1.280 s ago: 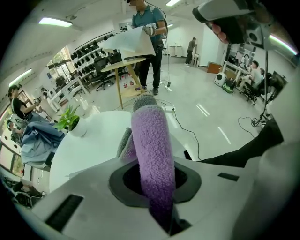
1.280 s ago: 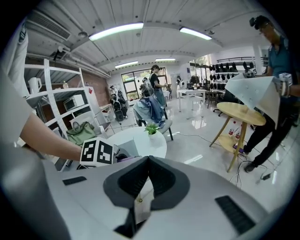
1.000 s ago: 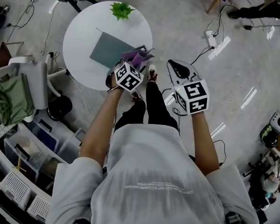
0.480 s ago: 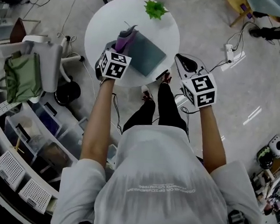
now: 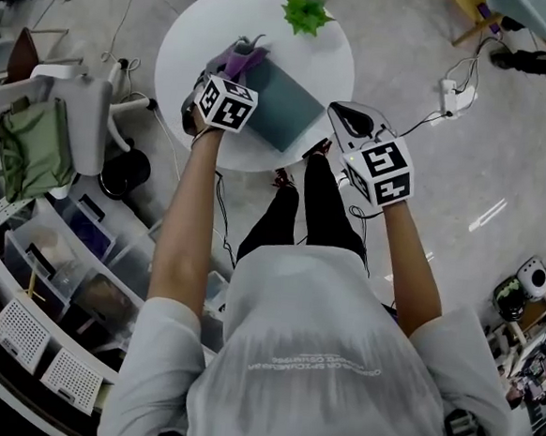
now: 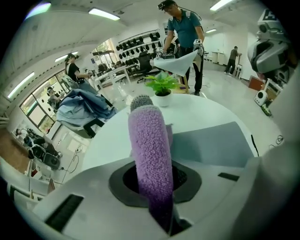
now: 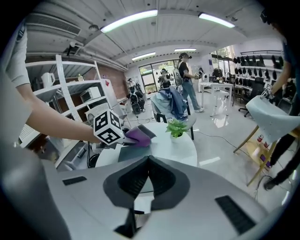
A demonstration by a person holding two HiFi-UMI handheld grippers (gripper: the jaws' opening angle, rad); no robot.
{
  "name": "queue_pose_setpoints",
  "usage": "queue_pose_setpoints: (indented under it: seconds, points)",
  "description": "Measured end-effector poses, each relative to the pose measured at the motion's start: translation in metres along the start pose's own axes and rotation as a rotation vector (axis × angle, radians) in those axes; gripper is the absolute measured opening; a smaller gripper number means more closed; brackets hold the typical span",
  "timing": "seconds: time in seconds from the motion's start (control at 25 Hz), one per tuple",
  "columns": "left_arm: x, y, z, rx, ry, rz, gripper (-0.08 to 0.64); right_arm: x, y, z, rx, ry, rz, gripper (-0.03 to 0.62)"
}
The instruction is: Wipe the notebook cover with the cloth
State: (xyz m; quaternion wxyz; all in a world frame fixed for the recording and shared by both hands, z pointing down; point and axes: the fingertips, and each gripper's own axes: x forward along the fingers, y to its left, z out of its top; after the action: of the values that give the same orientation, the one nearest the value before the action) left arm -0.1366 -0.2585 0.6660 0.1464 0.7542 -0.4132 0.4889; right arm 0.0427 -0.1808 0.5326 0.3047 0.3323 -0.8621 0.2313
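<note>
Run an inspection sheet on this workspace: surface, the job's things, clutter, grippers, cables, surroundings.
Surface: round white table, no spills visible.
Job's things: grey notebook lies flat and closed on the table; purple cloth is at its far left edge.
Clutter: one small potted plant near the table's far rim.
Grippers: left gripper shut on the cloth, over the table; right gripper shut and empty, held off the table above the floor.
Cables: power strip with leads on the floor to the right; loose cables on the floor to the left.
Surroundings: white chair carrying a green bag; storage bins at lower left; other people working farther off.
</note>
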Motion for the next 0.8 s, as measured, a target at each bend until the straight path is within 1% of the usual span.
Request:
queue_pose_setpoints:
  seconds: [0.04, 0.12, 0.2, 0.24, 0.4, 0.68, 0.8]
  points:
    - [0.005, -0.006, -0.001, 0.006, 0.003, -0.004, 0.049, 0.001, -0.001, -0.001, 0.002, 0.003, 0.0, 0.002]
    - [0.007, -0.011, -0.003, 0.017, -0.001, 0.024, 0.048, 0.001, -0.003, -0.003, 0.01, 0.006, -0.003, 0.001]
    - [0.004, -0.017, -0.006, 0.054, 0.006, 0.047, 0.048, -0.002, -0.006, -0.007, 0.016, 0.011, -0.006, 0.001]
    - [0.003, -0.022, -0.006, 0.079, 0.013, 0.047, 0.048, -0.003, -0.006, -0.009, 0.019, 0.014, -0.007, 0.002]
    - [-0.002, -0.053, -0.009, 0.166, 0.024, 0.0, 0.048, -0.01, -0.003, -0.016, 0.03, 0.014, -0.015, 0.002]
    - [-0.013, -0.111, -0.011, 0.221, 0.004, -0.1, 0.048, -0.034, 0.012, -0.024, 0.049, -0.015, -0.039, 0.002]
    - [-0.016, -0.137, -0.008, 0.233, -0.008, -0.137, 0.048, -0.047, 0.015, -0.032, 0.05, -0.017, -0.056, 0.001]
